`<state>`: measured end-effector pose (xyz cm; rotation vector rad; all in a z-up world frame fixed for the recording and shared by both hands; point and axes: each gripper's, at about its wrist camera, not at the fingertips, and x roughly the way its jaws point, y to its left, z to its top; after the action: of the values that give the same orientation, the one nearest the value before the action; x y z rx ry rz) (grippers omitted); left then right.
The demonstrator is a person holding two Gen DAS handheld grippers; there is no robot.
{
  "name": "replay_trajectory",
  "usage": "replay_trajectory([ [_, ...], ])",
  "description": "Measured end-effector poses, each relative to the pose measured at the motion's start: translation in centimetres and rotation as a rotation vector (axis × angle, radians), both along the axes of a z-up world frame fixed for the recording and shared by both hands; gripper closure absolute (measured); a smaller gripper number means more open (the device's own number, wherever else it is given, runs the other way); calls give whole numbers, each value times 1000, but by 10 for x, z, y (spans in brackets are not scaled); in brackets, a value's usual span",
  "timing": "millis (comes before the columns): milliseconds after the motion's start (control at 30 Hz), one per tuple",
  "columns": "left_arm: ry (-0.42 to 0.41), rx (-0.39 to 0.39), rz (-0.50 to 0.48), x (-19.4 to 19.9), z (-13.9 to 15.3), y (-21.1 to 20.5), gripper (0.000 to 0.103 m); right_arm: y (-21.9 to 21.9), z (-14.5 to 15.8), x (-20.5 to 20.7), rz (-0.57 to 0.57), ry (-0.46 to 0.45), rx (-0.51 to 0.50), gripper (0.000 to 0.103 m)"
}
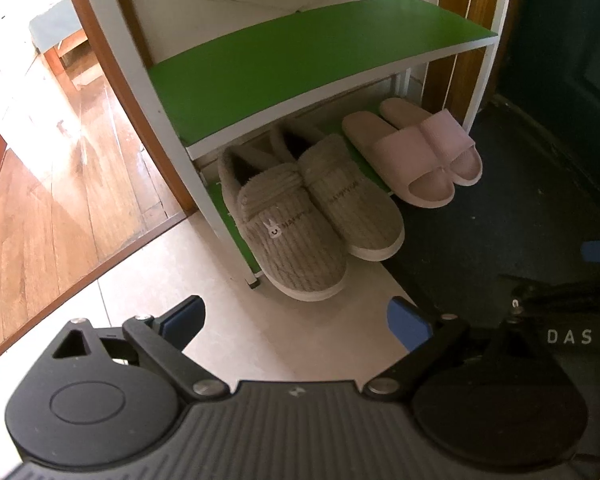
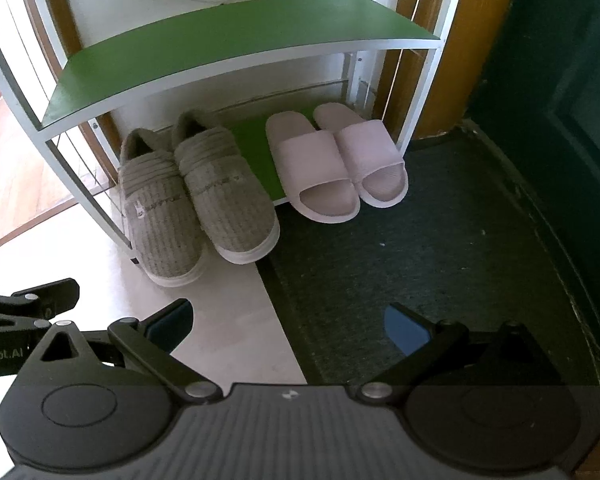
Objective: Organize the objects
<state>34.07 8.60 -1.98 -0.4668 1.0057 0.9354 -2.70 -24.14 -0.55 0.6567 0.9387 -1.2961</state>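
A pair of grey corduroy slippers [image 1: 312,216] [image 2: 196,204] and a pair of pink slides [image 1: 416,152] [image 2: 336,160] stand side by side on the bottom green shelf of a white-framed shoe rack [image 1: 300,64] [image 2: 228,48], toes sticking out over the floor. The upper green shelf is bare. My left gripper [image 1: 296,320] is open and empty, hovering over the pale floor in front of the grey slippers. My right gripper [image 2: 288,320] is open and empty, over the edge of the dark mat [image 2: 440,248].
A dark green door [image 2: 560,80] stands at the right behind the dark doormat [image 1: 500,220]. Wooden flooring [image 1: 52,184] lies past a door frame at the left. The other gripper shows at each view's edge [image 1: 568,320] [image 2: 24,304].
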Motion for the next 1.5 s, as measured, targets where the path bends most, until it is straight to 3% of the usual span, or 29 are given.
replay_trajectory([
  [1500,-15,-16,41,0,9,-3,5,5,3,0,-21,-11,-11,0],
])
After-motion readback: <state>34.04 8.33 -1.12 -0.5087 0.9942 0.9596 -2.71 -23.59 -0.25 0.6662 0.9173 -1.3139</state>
